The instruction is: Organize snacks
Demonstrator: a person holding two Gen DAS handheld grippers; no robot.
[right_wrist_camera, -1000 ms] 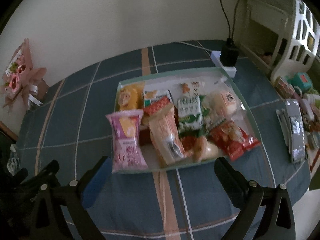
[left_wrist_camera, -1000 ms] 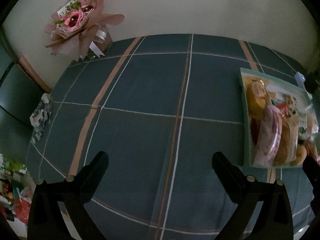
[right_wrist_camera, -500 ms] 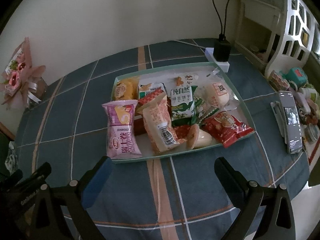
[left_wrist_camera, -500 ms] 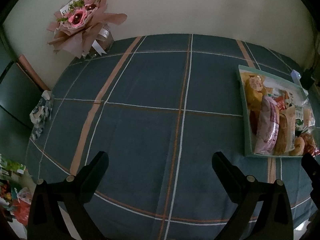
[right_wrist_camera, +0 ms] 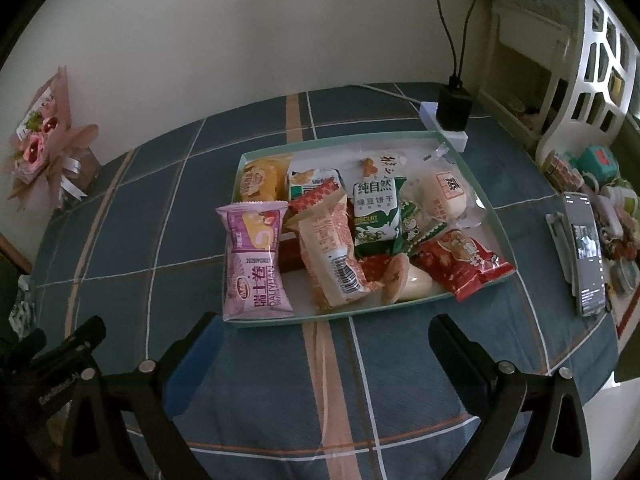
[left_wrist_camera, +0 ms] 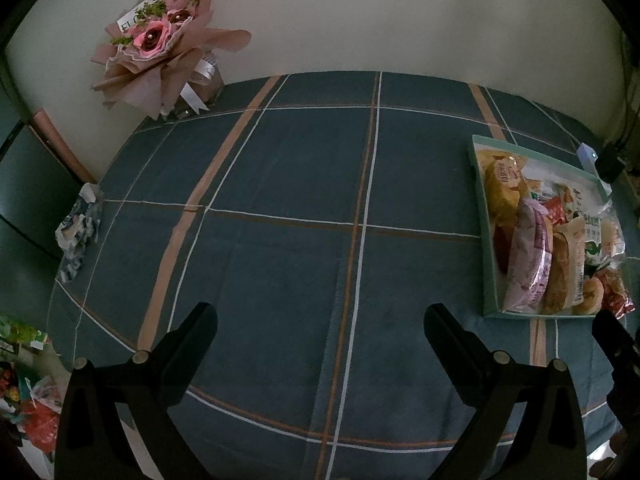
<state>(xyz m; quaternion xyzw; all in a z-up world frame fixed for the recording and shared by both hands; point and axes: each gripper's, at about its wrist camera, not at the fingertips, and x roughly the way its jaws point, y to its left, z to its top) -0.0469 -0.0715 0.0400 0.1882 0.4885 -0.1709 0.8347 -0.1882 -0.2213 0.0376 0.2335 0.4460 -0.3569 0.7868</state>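
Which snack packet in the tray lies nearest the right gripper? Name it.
The purple swiss-roll packet at the tray's near-left corner; its end overhangs the front rim, just ahead of the open right gripper.

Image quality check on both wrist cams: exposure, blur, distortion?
Left wrist: dim, underexposed, bluish cast; heavy fisheye bends the tablecloth lines, black vignette in the corners; sharp, no motion blur. Right wrist: equally dim, yet print on the purple snack pack stays legible; tray edges bow; no glare.

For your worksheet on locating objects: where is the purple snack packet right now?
In the right wrist view, the purple snack packet stands at the tray's front-left corner, beside the orange barcode packet.
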